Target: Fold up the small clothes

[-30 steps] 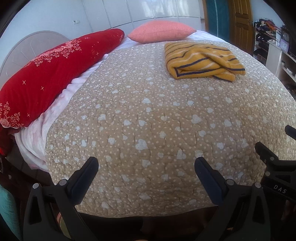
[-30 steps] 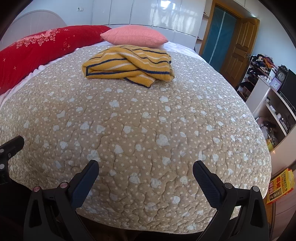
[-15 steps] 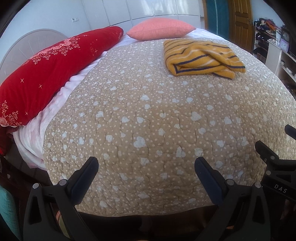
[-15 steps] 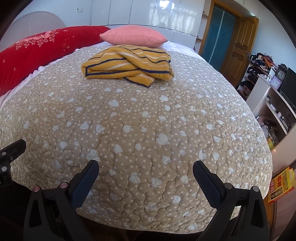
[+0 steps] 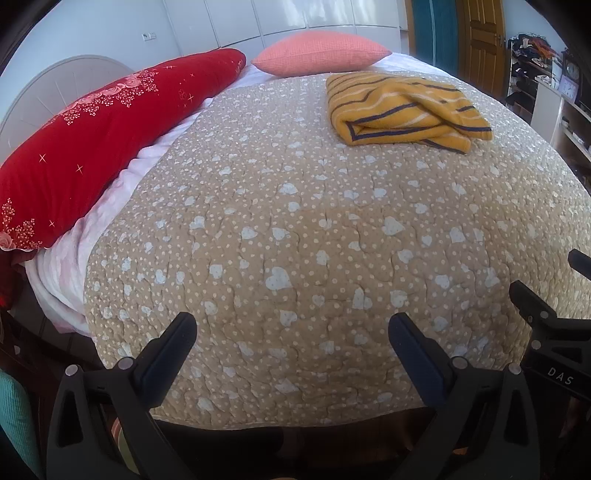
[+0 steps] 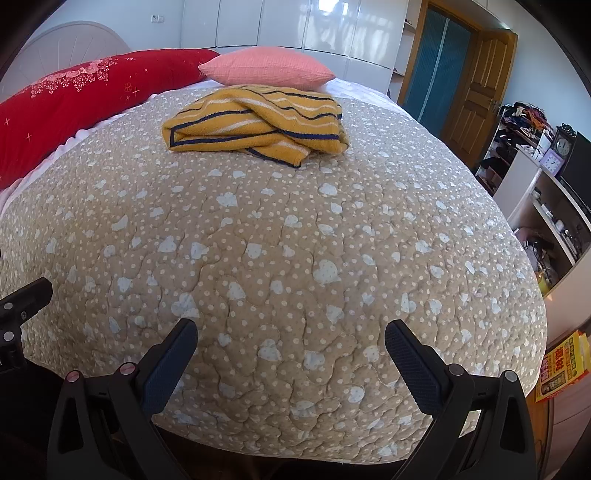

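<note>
A yellow garment with navy and white stripes (image 5: 404, 109) (image 6: 255, 123) lies bunched on the far part of the bed, in front of a pink pillow. My left gripper (image 5: 291, 334) hangs open over the near edge of the tan heart-patterned quilt (image 5: 295, 229), with nothing between its fingers. My right gripper (image 6: 290, 341) is open too, empty, over the quilt's (image 6: 288, 236) near edge. Both are far from the garment. The right gripper's black frame (image 5: 546, 332) shows at the left wrist view's right edge, and the left gripper's frame (image 6: 18, 314) at the right wrist view's left edge.
A long red pillow (image 5: 92, 140) runs along the bed's left side and a pink pillow (image 5: 321, 57) sits at the head. White wardrobes (image 6: 295, 29) stand behind. A wooden door (image 6: 476, 92) and cluttered shelves (image 6: 535, 177) are on the right.
Both grippers have drifted slightly forward toward the garment, which sits a little lower and larger in both views. Both stay open and empty.
</note>
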The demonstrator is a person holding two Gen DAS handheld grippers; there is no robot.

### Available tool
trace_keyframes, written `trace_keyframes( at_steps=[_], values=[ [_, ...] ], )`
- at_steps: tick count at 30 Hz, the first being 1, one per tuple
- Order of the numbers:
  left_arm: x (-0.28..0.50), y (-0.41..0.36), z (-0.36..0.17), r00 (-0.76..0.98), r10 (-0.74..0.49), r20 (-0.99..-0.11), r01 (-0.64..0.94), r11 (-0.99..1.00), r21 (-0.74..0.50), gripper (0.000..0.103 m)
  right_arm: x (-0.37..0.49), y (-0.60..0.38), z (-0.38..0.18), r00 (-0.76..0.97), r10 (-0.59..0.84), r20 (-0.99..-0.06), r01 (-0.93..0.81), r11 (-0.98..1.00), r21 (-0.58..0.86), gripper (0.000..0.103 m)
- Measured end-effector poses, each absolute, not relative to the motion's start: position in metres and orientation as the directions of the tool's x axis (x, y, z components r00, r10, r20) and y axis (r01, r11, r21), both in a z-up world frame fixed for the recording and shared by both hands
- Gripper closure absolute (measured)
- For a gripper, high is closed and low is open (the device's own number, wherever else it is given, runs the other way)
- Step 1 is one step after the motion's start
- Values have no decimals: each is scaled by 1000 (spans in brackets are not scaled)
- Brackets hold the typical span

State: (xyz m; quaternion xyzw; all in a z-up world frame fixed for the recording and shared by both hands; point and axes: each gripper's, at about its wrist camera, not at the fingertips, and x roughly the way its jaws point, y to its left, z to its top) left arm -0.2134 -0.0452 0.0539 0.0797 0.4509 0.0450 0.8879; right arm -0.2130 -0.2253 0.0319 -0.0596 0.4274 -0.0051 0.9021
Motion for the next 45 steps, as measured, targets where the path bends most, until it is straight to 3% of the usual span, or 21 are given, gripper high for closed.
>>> trace_keyframes(
  at_steps=[23,45],
  values=[
    [-200,-38,42,563,133,-815,-10,988,153,0,-209,-230,29,641,-62,-765,-38,993,-112,0],
    [-159,-17,38,585,60,-808,-11,998,66,0,-162,-219,53,731,-89,-677,-8,990,-139,0]
  ],
)
